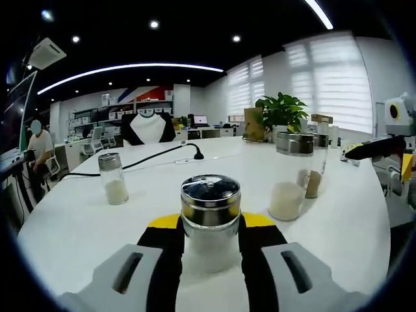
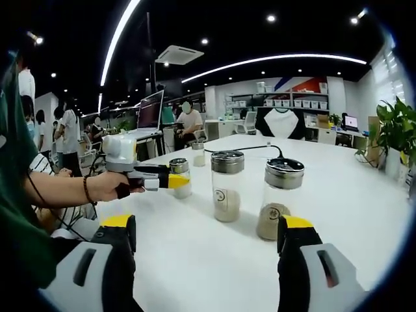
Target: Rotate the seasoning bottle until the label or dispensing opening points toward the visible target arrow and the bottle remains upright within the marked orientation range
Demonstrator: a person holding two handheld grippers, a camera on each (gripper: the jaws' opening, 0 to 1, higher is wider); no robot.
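A: Left tool (image 1: 209,250)?
B: Clenched around seasoning bottle (image 1: 210,221), upright on white table (image 1: 338,221), chrome cap up, jaws touching both sides.
A: Right tool (image 2: 207,242)?
B: Released, jaws wide apart, hovering short of two taller jars (image 2: 227,186), not touching.
A: Other things?
B: Small shaker (image 1: 112,178) well left; black cable (image 1: 149,158) behind.

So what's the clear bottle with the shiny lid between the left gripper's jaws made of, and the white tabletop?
Clear seasoning bottle: looks like glass, see-through; could be plastic. Its shiny lid: polished metal, mirrors the ceiling lights. White round table: smooth, faintly glossy, probably laminate.
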